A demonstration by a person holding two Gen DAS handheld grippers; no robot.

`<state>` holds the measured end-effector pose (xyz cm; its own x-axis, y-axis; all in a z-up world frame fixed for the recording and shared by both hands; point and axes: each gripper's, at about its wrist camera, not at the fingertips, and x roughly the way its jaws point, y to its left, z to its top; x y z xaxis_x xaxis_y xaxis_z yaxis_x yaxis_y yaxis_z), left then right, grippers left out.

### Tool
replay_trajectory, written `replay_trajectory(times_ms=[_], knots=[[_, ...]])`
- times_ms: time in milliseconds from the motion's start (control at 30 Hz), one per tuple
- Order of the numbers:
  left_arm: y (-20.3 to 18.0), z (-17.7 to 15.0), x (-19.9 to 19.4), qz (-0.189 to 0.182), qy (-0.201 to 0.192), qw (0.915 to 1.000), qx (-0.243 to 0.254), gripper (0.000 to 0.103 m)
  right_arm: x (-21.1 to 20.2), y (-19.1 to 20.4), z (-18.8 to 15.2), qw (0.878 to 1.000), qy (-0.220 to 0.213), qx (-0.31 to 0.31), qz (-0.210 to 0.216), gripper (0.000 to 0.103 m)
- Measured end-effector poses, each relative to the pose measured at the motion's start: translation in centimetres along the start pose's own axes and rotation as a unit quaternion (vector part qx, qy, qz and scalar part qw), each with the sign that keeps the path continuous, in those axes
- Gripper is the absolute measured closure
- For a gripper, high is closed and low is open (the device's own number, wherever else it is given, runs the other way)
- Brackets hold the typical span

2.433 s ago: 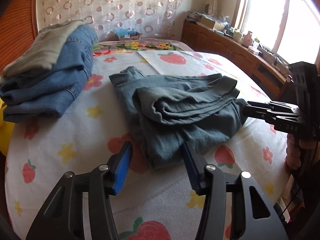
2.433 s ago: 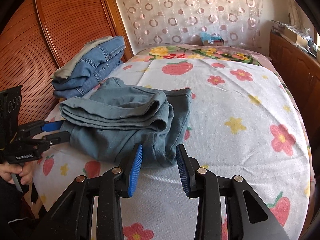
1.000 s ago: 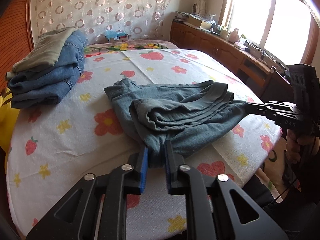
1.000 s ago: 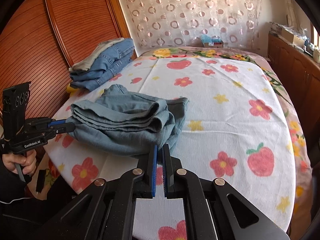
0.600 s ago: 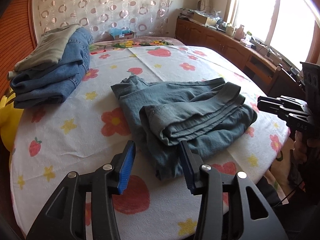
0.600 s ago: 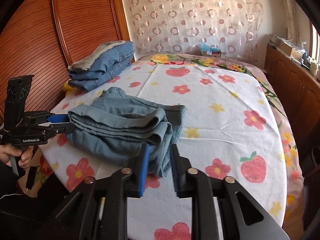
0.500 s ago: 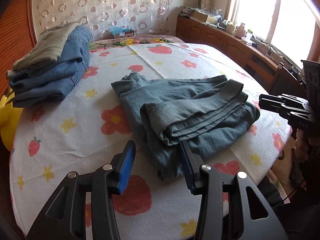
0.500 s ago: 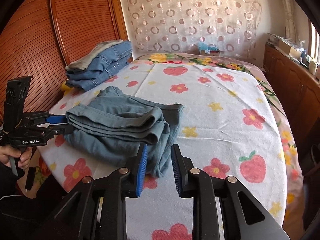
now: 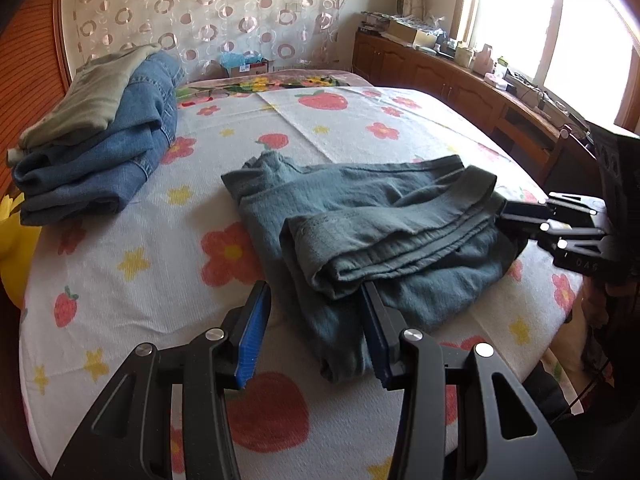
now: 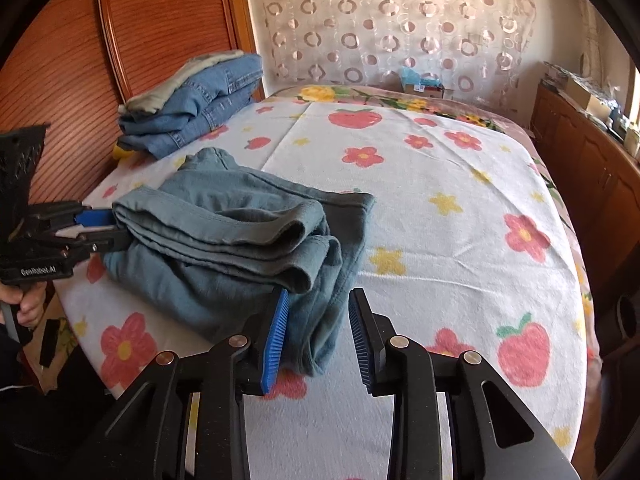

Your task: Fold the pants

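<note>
Bed under a strawberry-and-flower sheet, spread out ahead of both grippers. Stack of folded jeans far ahead and to the left of the left gripper, well apart from the work. Grey-green pants folded into a thick bundle directly ahead, near corner lying between the fingers of the left gripper, opposite corner between those of the right gripper.

Just changed: both grippers spread wide, holding nothing, after pinching the bundle's corners a second ago. Cloth released and settled flat on the bed again, no longer stretched between the two. Probably marks the end of a tug to square or shift the bundle; fold looks nearly done, though top layers sit rumpled and edges do not line up.

Against the earliest frames: much the same open stance at either end, bundle drawn a little closer to the near edge of the bed. Likely next: smoothing or one more fold.
</note>
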<state>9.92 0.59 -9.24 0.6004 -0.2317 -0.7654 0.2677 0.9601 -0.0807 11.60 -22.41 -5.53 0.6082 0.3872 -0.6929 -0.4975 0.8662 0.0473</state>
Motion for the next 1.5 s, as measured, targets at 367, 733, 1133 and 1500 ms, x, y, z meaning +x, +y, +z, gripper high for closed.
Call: replay_trajectory(times_ms=[367, 733, 1133, 1500], knots=[[0.9, 3.2, 1.8, 0.012, -0.004, 0.9999, -0.005, 0.057, 1.8, 0.3, 2.1, 0.999, 0.008, -0.033, -0.016, 0.070], [2.6, 5.6, 4.0, 0.024, -0.001, 0.9995, -0.020, 0.057, 3.9, -0.5, 4.4, 0.999, -0.018, -0.010, -0.036, 0.070], [3.0, 5.9, 3.9, 0.021, -0.010, 0.9992, -0.032, 0.057, 4.6, -0.9, 4.5, 0.999, -0.022, 0.008, -0.040, 0.070], [2.2, 5.2, 2.3, 0.021, -0.022, 0.9993, -0.022, 0.038, 1.5, -1.0, 2.6, 0.999, -0.032, 0.024, -0.023, 0.070]])
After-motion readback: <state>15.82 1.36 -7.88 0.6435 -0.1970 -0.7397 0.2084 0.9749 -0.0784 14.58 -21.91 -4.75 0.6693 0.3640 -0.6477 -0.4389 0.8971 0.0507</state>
